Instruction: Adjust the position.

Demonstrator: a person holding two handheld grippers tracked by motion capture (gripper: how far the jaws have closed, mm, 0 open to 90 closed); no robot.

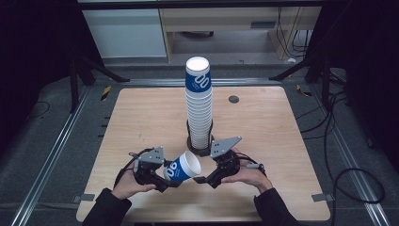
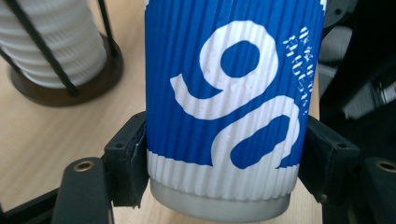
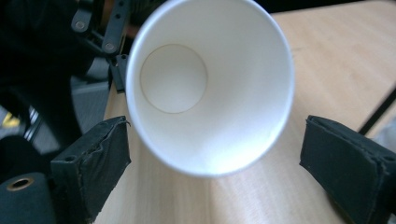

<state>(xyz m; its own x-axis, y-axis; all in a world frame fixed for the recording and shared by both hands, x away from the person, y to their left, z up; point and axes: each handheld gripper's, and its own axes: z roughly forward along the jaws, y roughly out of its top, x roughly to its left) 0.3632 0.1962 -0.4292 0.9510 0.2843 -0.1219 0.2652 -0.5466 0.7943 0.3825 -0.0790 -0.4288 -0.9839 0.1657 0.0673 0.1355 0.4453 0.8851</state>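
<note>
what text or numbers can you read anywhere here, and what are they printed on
"90": large white digits on the blue ribbed sleeve of the paper cup held in the left gripper, as they read in the left gripper view.
Small white print beside those digits on the same cup: too blurred to read.
"00": white digits on the blue top cup of the cup stack in the high view; possibly part of the same print.
Nothing else legible.
</note>
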